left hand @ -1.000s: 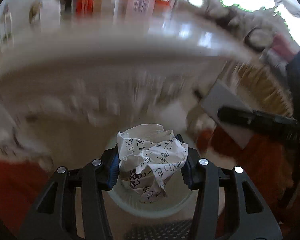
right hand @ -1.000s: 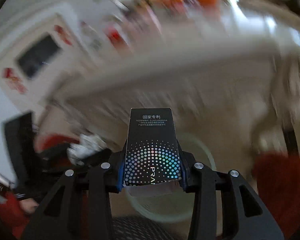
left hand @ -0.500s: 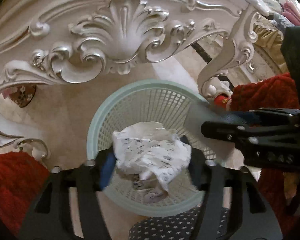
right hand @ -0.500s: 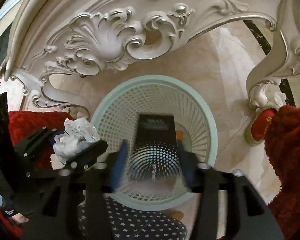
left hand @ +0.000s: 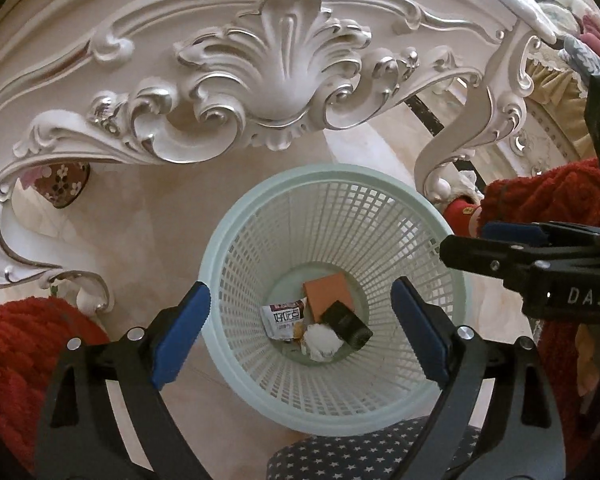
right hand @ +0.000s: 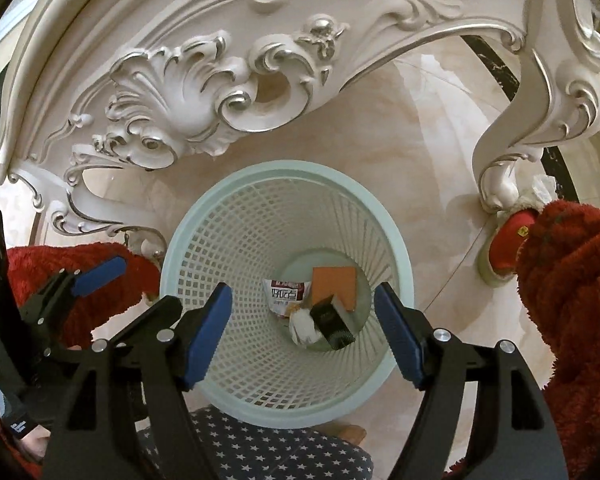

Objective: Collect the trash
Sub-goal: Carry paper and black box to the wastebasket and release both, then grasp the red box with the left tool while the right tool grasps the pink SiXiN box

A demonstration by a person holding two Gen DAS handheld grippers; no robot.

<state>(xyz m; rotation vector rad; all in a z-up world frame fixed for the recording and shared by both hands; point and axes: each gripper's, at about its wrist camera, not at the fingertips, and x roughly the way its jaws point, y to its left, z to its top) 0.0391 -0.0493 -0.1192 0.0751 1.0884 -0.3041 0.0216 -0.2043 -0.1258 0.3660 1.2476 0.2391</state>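
A pale green mesh wastebasket (left hand: 228, 240) (right hand: 204, 208) stands on the marble floor below both grippers. At its bottom lie a crumpled white paper ball (left hand: 320, 340) (right hand: 302, 326), a black box (left hand: 348, 322) (right hand: 332, 324), an orange card (left hand: 328, 294) (right hand: 336, 284) and a white snack wrapper (left hand: 284, 316) (right hand: 286, 294). My left gripper (left hand: 300, 332) is open and empty above the basket. My right gripper (right hand: 302, 334) is open and empty above it too, and also shows at the right of the left wrist view (left hand: 500, 256).
An ornate white carved table apron (left hand: 276, 72) (right hand: 188, 88) and its curved legs (left hand: 468, 128) (right hand: 512, 144) rise just behind the basket. Red fuzzy sleeves (left hand: 8, 352) (right hand: 572, 300) flank it. A star-patterned cushion (left hand: 364, 456) (right hand: 256, 448) lies at the near edge.
Both grippers opened over the basket. The paper ball dropped from the left one and the black box from the right one, and both now lie at the basket's bottom.
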